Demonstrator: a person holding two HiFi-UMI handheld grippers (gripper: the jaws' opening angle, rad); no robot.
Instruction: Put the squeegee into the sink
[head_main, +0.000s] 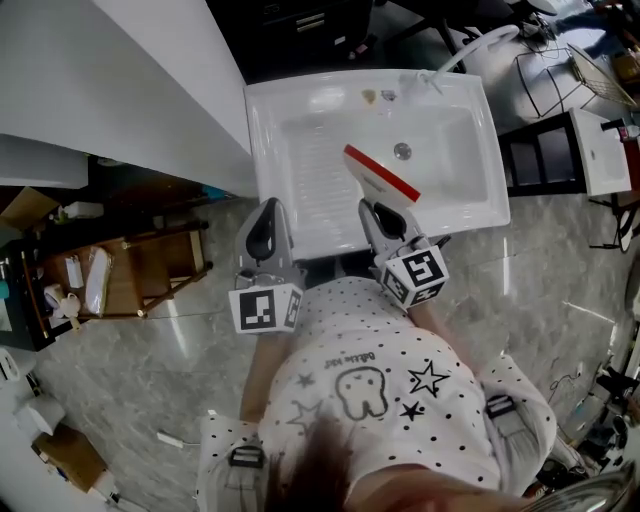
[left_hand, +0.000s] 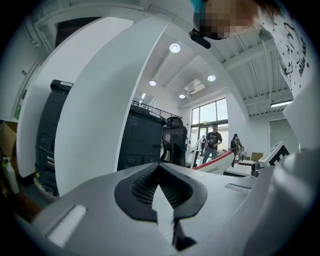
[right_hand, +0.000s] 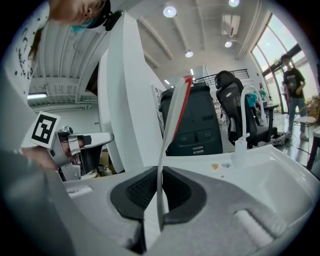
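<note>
**Squeegee held above the basin, ready to set down**

The right gripper (head_main: 385, 222) is clamped on the thin white squeegee (head_main: 380, 175), whose red-edged blade reaches out over the basin of the white sink (head_main: 262, 150), near the drain (head_main: 402, 151). The left gripper (head_main: 266, 228) hovers by the front rim, jaws together on nothing. The step is best done by lowering the blade until it rests on the basin floor, then parting the jaws.

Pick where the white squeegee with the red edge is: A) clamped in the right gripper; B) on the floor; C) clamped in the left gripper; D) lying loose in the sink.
A: the right gripper is shut on the white, red-edged squeegee over the white sink.
</note>
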